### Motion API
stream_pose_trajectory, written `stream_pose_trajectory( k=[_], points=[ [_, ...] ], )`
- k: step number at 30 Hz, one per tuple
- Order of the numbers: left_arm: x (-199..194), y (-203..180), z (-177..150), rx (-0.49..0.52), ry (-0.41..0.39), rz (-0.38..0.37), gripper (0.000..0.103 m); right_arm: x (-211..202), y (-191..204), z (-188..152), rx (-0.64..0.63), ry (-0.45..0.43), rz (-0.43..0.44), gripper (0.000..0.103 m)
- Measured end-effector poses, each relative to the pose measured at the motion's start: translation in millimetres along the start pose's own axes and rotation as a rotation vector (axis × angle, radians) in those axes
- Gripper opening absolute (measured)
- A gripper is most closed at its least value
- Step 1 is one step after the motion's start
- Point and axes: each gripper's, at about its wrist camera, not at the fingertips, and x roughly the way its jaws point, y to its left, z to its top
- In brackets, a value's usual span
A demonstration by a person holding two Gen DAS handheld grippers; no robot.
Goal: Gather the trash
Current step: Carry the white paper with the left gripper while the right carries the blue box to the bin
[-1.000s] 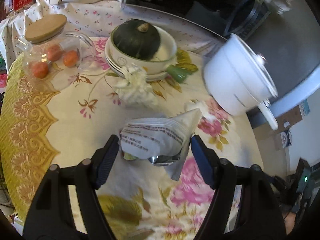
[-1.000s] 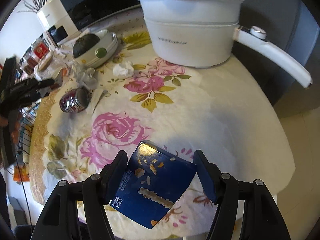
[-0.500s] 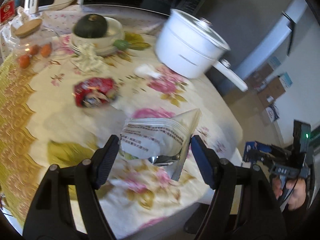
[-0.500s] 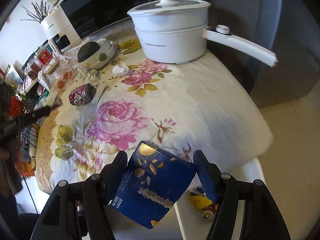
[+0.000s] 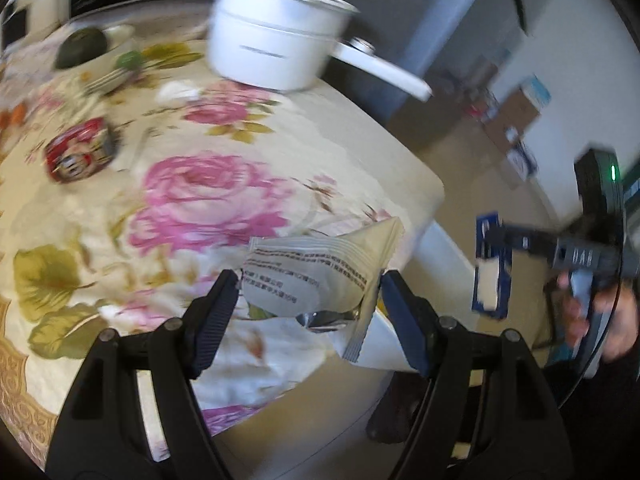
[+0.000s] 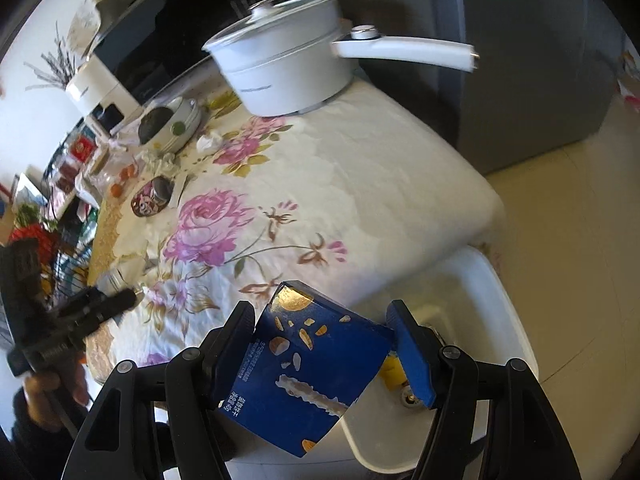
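A pale packet [image 5: 320,276] is clamped between the narrowed jaws of the left gripper [image 5: 308,300], held over the near right edge of the table [image 5: 360,168]. A blue box [image 6: 308,372] is pinched, tilted, in the right gripper [image 6: 324,348], above a white bin [image 6: 492,320] beside the table. A red wrapper [image 5: 78,154] and a crumpled tissue [image 5: 176,92] are left on the cloth, near a white pot [image 5: 276,48].

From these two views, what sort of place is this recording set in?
Most likely a home kitchen or dining corner: a flowered tablecloth, a white lidded pot, a black microwave-like appliance behind, and a white bin beside the table.
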Motion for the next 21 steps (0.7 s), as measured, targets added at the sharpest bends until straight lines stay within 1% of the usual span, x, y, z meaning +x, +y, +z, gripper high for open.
stream_pose_trajectory(
  k=[7,13,16,21],
  points=[
    [37,-56,-15,0.141,0.055,-0.022,0.074,6,-51,-23,0.063,0.075,-0.091,0.07],
    [73,-104,-27,0.268,0.111,-0.05,0.074,4,-85,-40,0.095,0.102,-0.146,0.07],
    [88,-123,-31,0.312,0.134,-0.059,0.074,3,-98,-48,0.109,0.114,-0.157,0.07],
    [108,-142,-37,0.381,0.166,-0.034,0.074,-1,-113,-55,0.128,0.123,-0.169,0.07]
  ],
)
